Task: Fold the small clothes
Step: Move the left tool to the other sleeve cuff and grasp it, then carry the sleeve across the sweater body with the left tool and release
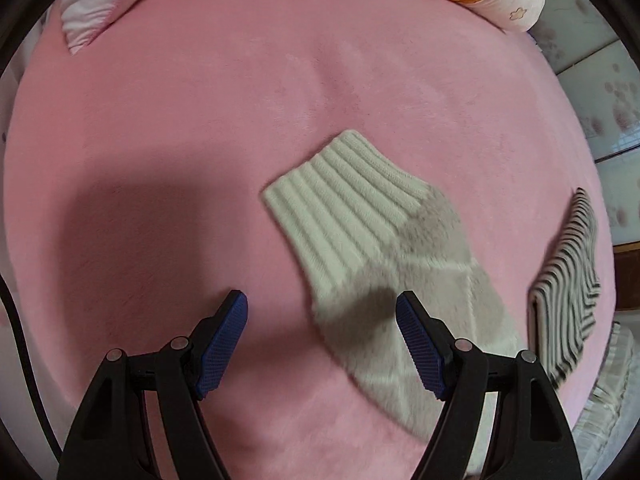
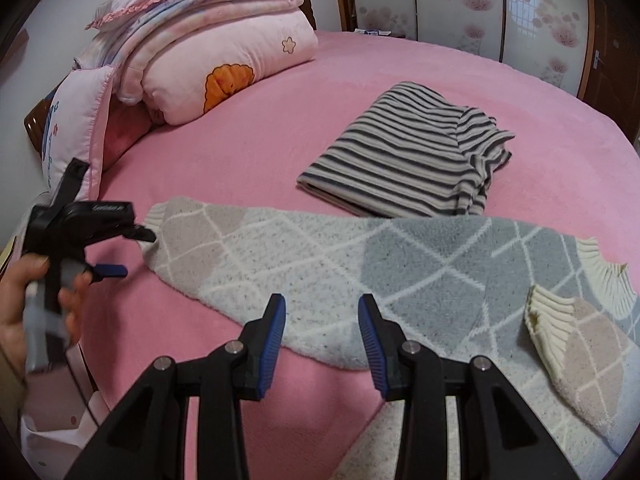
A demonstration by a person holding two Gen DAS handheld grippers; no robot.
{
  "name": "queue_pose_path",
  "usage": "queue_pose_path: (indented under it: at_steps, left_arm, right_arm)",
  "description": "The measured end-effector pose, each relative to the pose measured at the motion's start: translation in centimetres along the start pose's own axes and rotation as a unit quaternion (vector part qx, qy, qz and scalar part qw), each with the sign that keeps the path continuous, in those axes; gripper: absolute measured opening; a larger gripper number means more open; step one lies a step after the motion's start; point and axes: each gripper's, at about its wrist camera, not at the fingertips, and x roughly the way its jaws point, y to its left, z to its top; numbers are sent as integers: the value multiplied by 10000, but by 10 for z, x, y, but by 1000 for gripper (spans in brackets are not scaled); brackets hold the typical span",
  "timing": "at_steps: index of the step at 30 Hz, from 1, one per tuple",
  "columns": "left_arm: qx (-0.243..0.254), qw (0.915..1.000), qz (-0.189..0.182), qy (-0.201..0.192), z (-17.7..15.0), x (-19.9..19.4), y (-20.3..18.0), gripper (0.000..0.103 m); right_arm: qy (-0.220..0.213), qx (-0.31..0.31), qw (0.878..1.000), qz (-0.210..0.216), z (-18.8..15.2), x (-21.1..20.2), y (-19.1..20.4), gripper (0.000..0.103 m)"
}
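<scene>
Sweater (image 2: pixel 320 276), the fuzzy diamond-patterned one, is spread flat across the pink bed (image 2: pixel 248 148), with a folded striped top (image 2: pixel 404 160) lying just behind it. Left gripper (image 1: pixel 322 312) points steeply down over one ribbed cuff (image 1: pixel 344 192), jaws wide apart and nothing between them; in the right wrist view a person's hand (image 2: pixel 24 308) grips its handle at the bed's edge. Right gripper (image 2: pixel 322 312) tilts down over the sweater's near hem, jaws partly open, empty.

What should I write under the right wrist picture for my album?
Open right gripper above a fuzzy grey-and-beige diamond-patterned sweater spread on the pink bed, folded black-and-white striped garment behind.
</scene>
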Motion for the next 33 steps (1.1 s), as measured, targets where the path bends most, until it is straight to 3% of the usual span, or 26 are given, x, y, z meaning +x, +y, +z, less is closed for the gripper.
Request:
queue_pose_path:
  at_steps: [5,8,10,12,14,21,27,30,33]
  left_arm:
    - [5,9996,273,-10,-3,15,-14,89]
    - [117,9988,468,-78,-8,19,-25,88]
    - [262,9985,404,-258,-10,15,-33,66]
    - [475,9981,205,-344,-14,11,-42,27]
    - [608,9969,235,-451,-18,7,-48,10]
    - [1014,9889,-48,-1090,-33,-24,-77,8]
    - [1852,9680,-324,-1661,-66,-66,-123,8]
    - [2248,9576,-719,-1650,-92,-90,-150,8]
    - [2703,9415,-1233,-1591,-134,-117,-183,8]
  right_arm:
    - [102,110,9999,3,-4,5,-11,38]
    - [142,179,9997,16,-7,7,-15,38]
    - [166,229,9996,27,-10,8,-18,38]
    - [175,263,9995,40,-13,7,-20,38]
    - [170,275,9995,44,-16,4,-21,38]
    - [145,407,9991,-45,-20,-2,-32,38]
    - [33,552,9984,-88,-24,-19,-46,38]
    - [-72,563,9983,-155,-30,-36,-55,38]
    - [-206,578,9978,-236,-36,-53,-64,38]
